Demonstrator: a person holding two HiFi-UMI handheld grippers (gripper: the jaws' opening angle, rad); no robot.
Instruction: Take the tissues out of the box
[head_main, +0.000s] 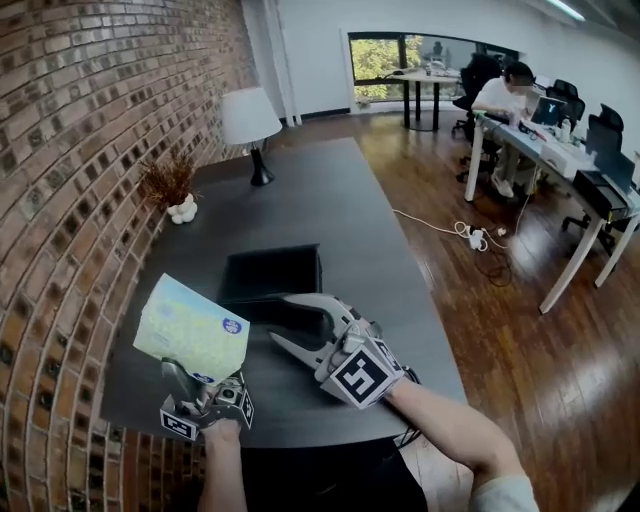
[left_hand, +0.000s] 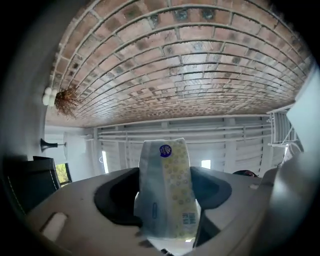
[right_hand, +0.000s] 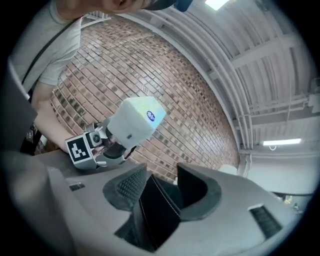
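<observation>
Brick wall (head_main: 60, 150) running along the left. Dark grey desk (head_main: 330, 210) standing against it, carrying a white-shaded lamp (head_main: 250, 115) and a dried plant (head_main: 170, 182). Wooden floor (head_main: 520, 350) shining. Window (head_main: 380, 55) glowing at the far end. White work tables (head_main: 560, 160) lining the right.

we are holding the tissue pack (head_main: 192, 328) raised in the left gripper (head_main: 200, 378), above the near left corner of the table (head_main: 340, 210), with the brick wall (head_main: 70, 150) running along our left. just right of it, the right gripper (head_main: 275, 318) is clamping the near edge of the box (head_main: 270, 270), which is sitting mid-table. behind the box, the dried plant (head_main: 170, 185) and the lamp (head_main: 250, 118) are standing beside the wall. office desks (head_main: 560, 150) are standing far off right.
</observation>
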